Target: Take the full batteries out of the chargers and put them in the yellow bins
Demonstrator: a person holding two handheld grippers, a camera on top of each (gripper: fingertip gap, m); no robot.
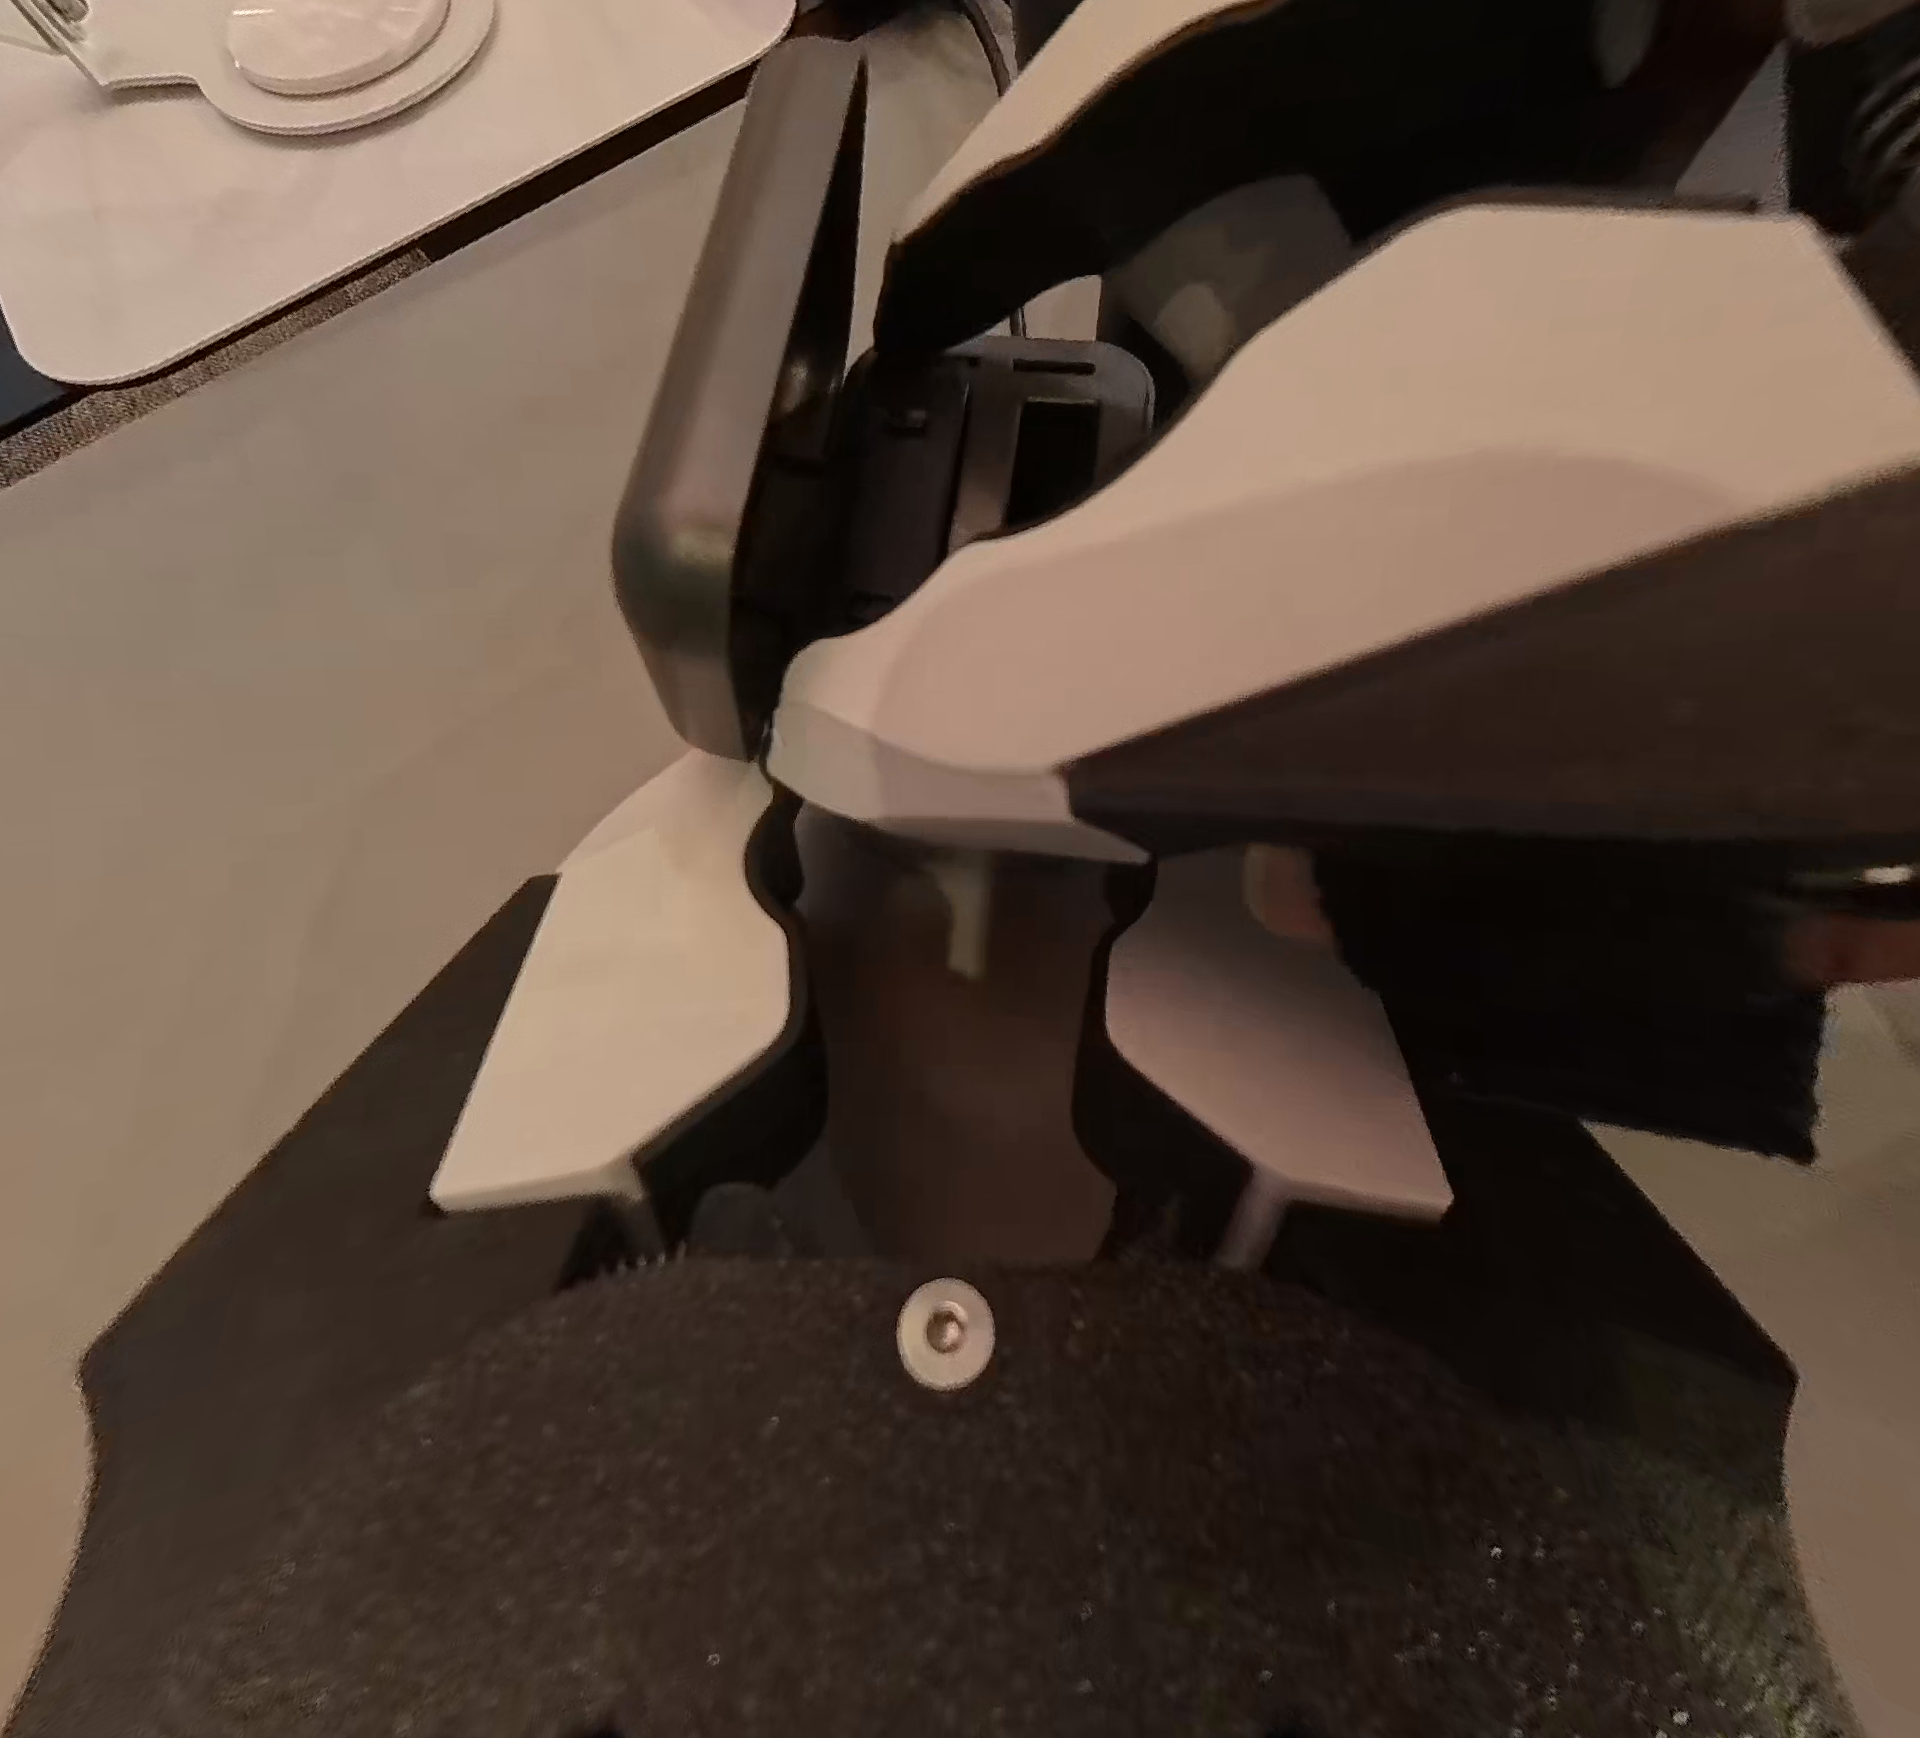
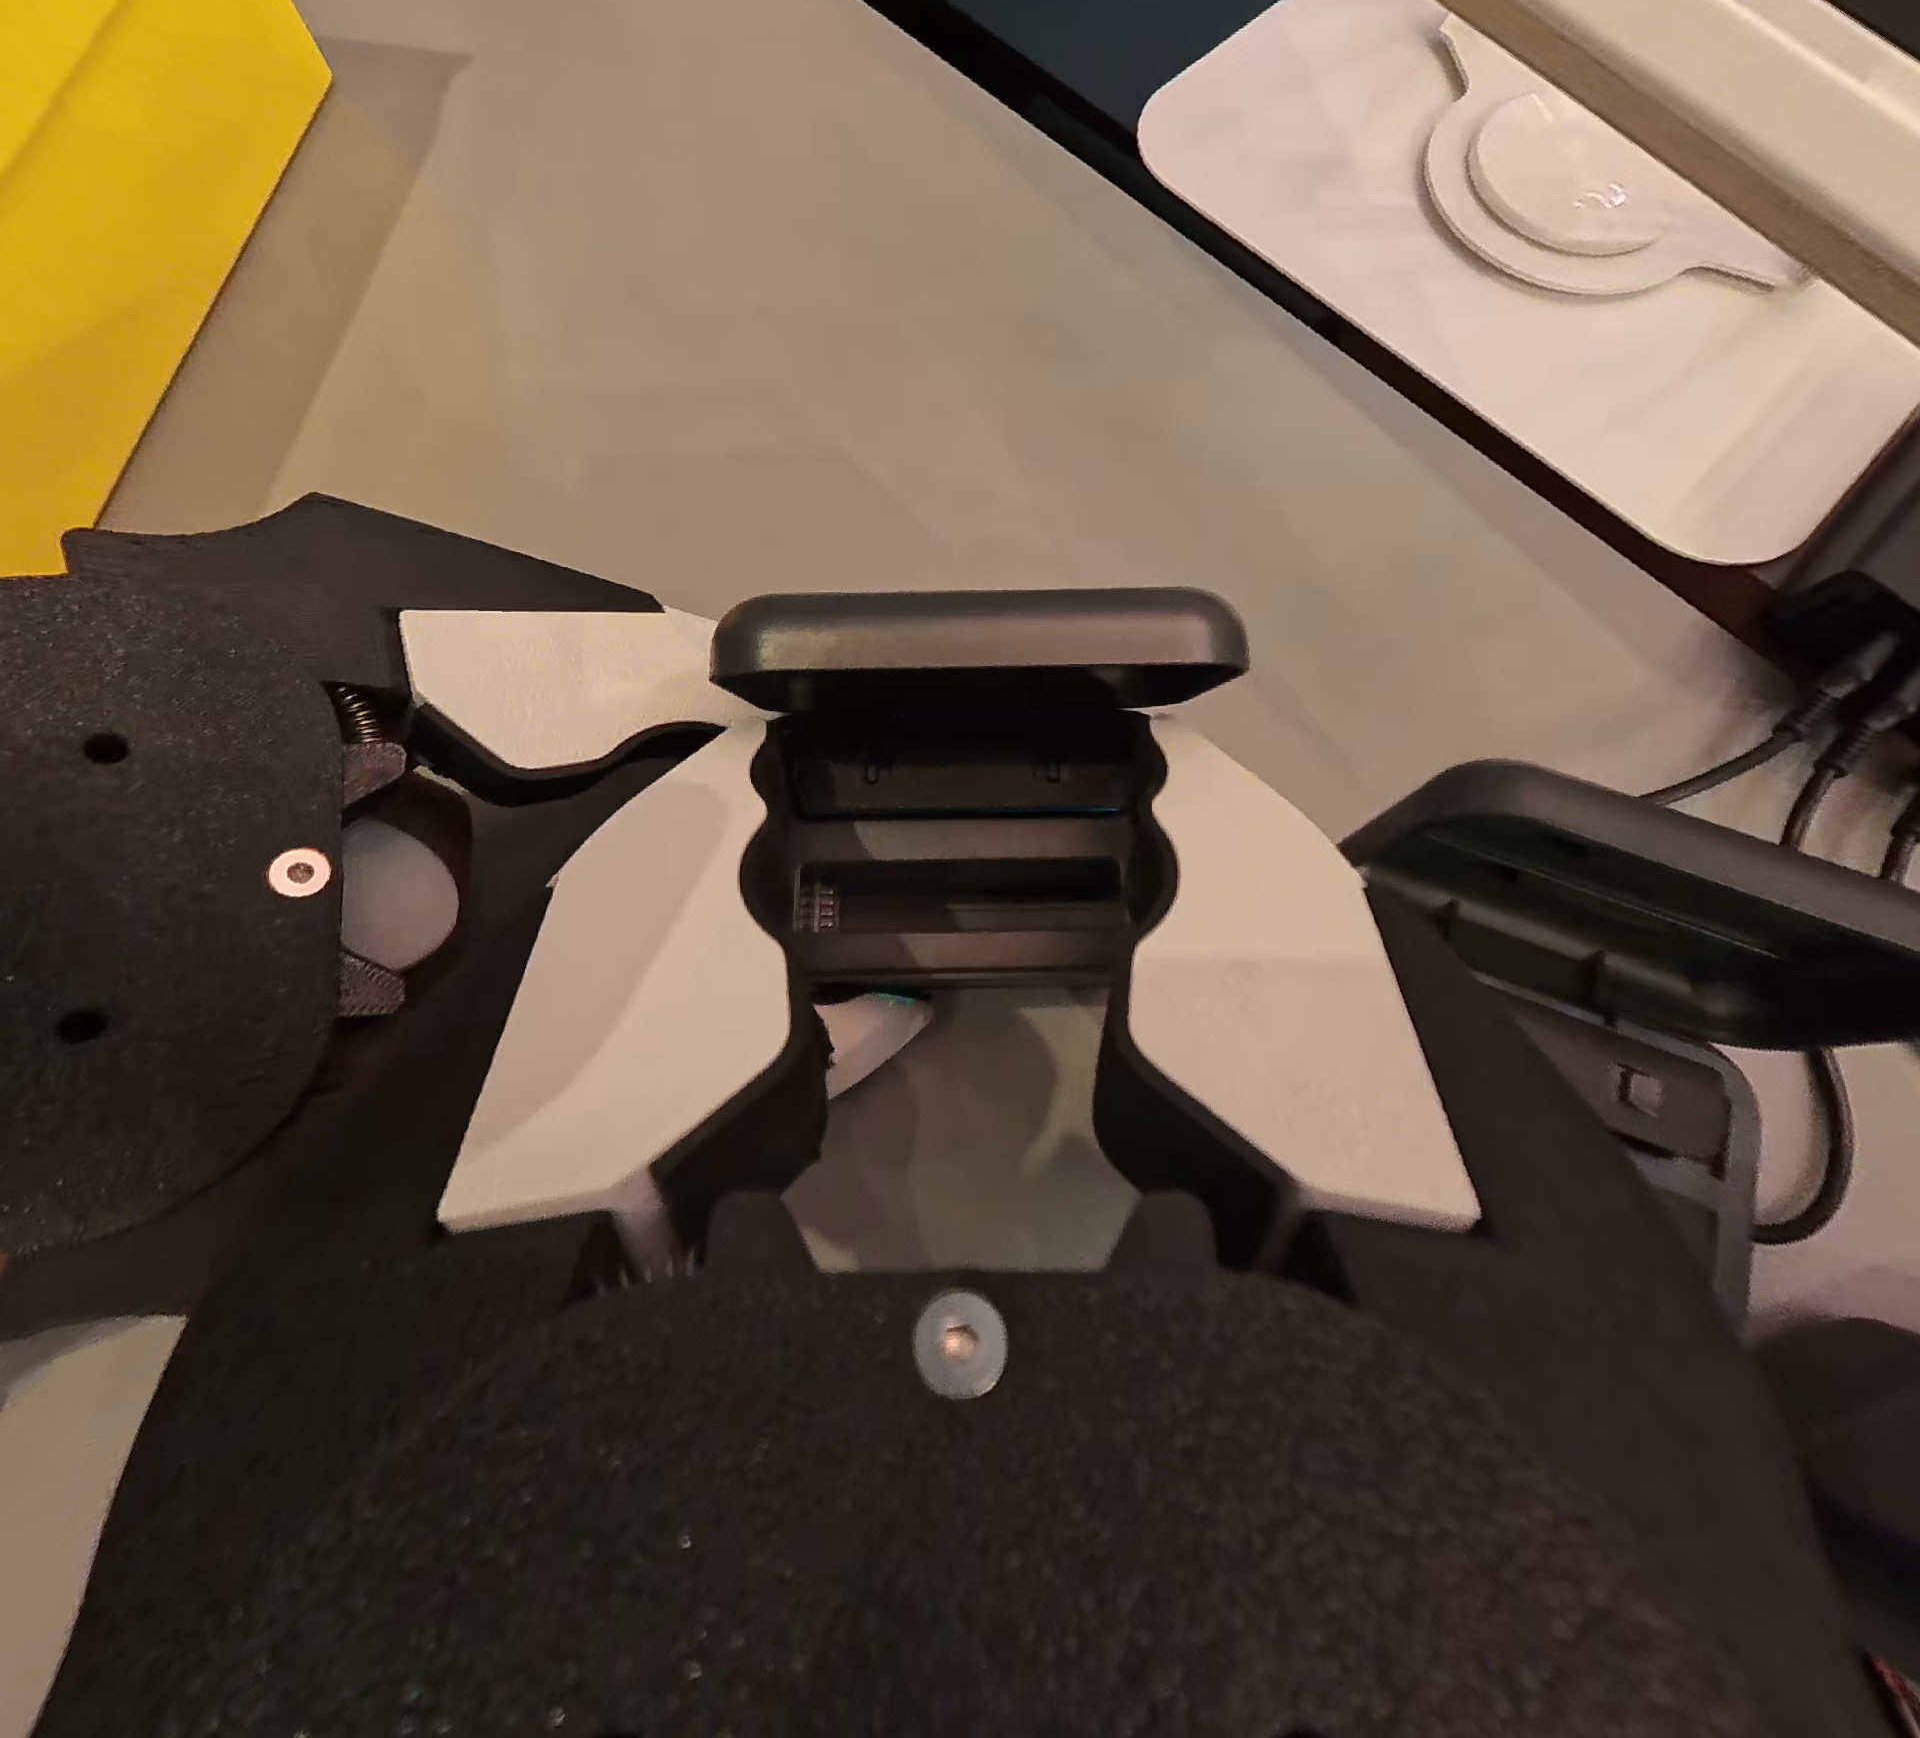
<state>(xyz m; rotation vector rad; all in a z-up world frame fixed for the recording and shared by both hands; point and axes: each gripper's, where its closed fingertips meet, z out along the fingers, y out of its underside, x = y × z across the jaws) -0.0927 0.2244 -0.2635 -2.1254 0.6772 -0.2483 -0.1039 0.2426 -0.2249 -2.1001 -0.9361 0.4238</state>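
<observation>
We find the right claw (image 2: 951, 857) clenched across the open charger (image 2: 956, 950) on the bench (image 2: 727, 286), with no battery gripped; a pull from here would lift the whole charger. The left claw (image 1: 935, 899) is released, one tip against the lid (image 2: 977, 644); a slip lets it fall shut. The yellow bin (image 2: 104, 130) stands well apart.

Two grippers (image 2: 951, 867) (image 2: 717, 732), two open dark chargers (image 2: 966, 815) (image 2: 1662, 940), one yellow bin (image 2: 114, 161), one white stand base (image 2: 1538, 286)
</observation>
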